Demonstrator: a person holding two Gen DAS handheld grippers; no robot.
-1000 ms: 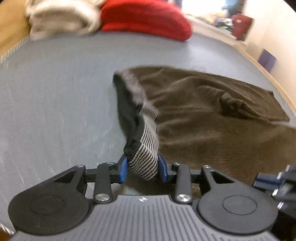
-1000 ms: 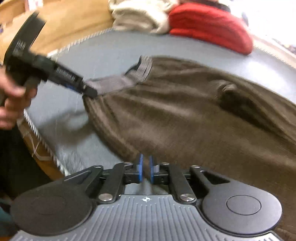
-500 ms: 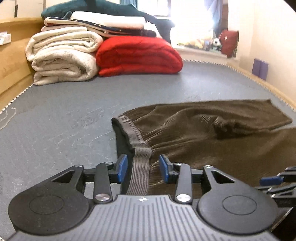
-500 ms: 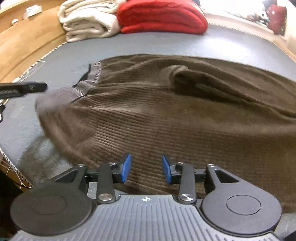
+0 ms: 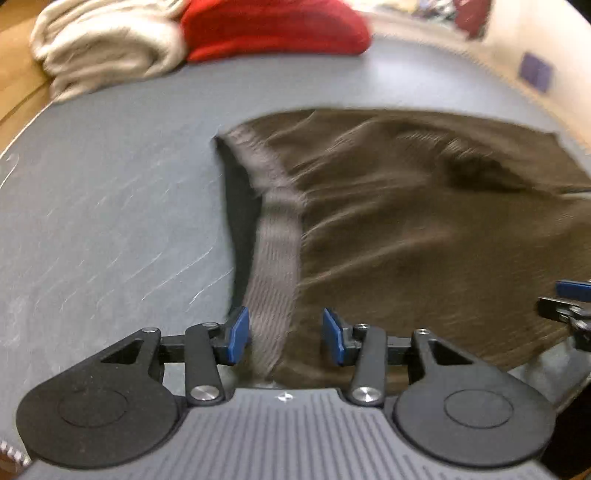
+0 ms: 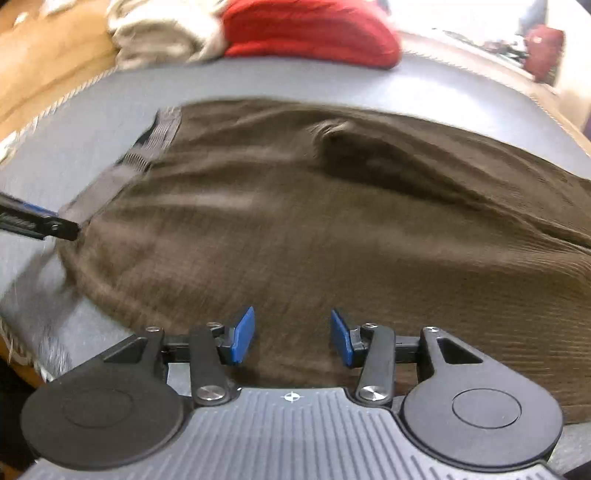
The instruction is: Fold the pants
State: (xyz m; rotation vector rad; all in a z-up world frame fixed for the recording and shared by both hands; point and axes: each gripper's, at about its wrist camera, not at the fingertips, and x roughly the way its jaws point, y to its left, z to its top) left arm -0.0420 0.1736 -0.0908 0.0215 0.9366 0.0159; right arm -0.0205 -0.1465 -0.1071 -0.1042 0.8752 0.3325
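Looking forward over open jaws, low and close above brown pants (image 5: 424, 236) (image 6: 332, 229); sharing waistband (image 5: 277, 236) (image 6: 147, 151) and red blanket (image 5: 273, 29) (image 6: 310, 33) beyond.

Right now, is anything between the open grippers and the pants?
Nothing visible. The left gripper straddles the waistband; the right gripper sits open over the pants.

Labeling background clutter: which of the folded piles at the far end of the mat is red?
The red blanket, right of the cream blanket in the left wrist view. The cream one sits nearer the wooden edge; the brown pants lie unfolded in front.
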